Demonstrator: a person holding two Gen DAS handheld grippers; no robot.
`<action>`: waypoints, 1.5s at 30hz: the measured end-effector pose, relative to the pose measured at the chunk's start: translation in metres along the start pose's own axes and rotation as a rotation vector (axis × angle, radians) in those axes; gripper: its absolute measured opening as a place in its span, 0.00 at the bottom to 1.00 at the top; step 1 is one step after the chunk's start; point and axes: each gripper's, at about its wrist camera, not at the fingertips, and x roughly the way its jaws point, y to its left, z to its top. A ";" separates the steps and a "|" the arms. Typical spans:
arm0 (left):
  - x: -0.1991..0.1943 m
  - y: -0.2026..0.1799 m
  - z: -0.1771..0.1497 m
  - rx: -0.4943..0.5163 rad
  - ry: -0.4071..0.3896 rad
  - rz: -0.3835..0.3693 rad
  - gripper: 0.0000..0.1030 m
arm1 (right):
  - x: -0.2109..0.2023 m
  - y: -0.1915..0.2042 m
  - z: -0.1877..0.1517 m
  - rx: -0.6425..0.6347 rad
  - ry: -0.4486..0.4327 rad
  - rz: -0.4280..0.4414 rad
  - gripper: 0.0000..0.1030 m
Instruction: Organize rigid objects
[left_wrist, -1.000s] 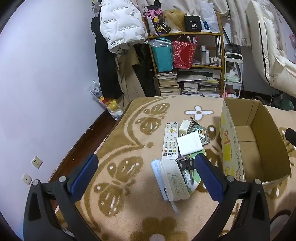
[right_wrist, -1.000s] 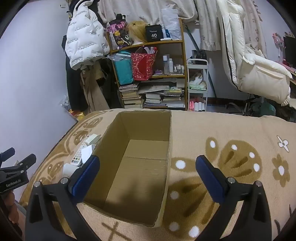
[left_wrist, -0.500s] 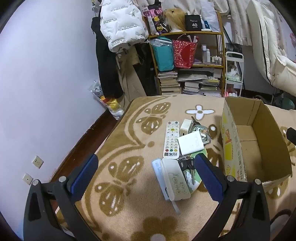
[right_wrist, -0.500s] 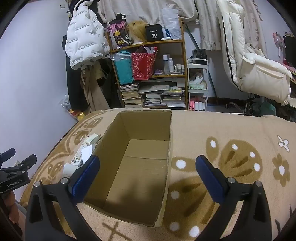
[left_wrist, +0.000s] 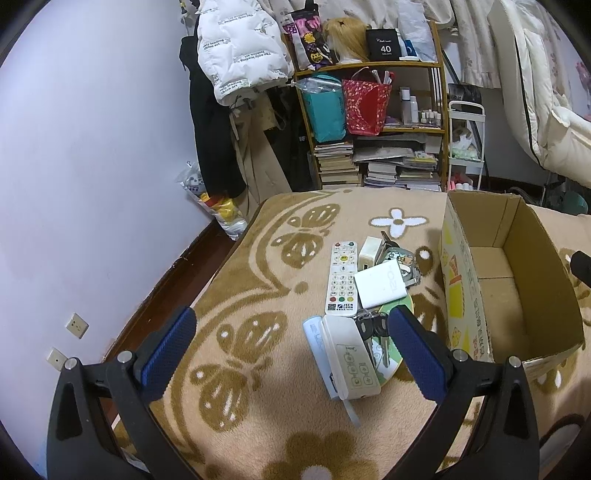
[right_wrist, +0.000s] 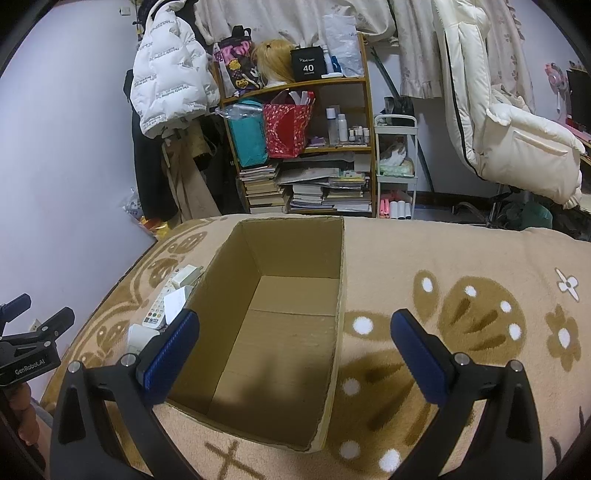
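Note:
A pile of small items lies on the butterfly-patterned blanket: a white remote control (left_wrist: 341, 277), a white card-like box (left_wrist: 381, 284), a small cream box (left_wrist: 370, 251), keys (left_wrist: 371, 326) and a white case (left_wrist: 351, 356) over a pale blue tube (left_wrist: 314, 334). My left gripper (left_wrist: 291, 349) hovers open just in front of the pile. To its right stands an open cardboard box (left_wrist: 463, 291), with nothing in it (right_wrist: 288, 332). My right gripper (right_wrist: 293, 354) is open over the box's near end. The remote (right_wrist: 159, 308) shows left of the box.
A cluttered wooden shelf (left_wrist: 373, 129) with books and bags stands past the blanket's far edge, beside hanging coats (left_wrist: 221, 122). A white cart (right_wrist: 395, 166) is right of it. The purple wall (left_wrist: 92, 184) runs along the left. Open blanket (right_wrist: 480, 295) lies right of the box.
The left gripper's view has drifted very slightly; the pile and box sit a touch lower and nearer. The right gripper has not visibly moved.

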 end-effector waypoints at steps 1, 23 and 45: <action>0.000 0.000 0.000 0.001 -0.001 0.001 1.00 | 0.000 0.000 0.000 0.000 0.001 0.000 1.00; 0.001 -0.003 -0.001 0.008 0.006 0.002 1.00 | 0.003 -0.001 -0.002 0.001 0.007 0.000 1.00; 0.003 -0.005 -0.005 0.013 0.009 0.000 1.00 | 0.004 0.001 -0.004 0.001 0.013 -0.001 1.00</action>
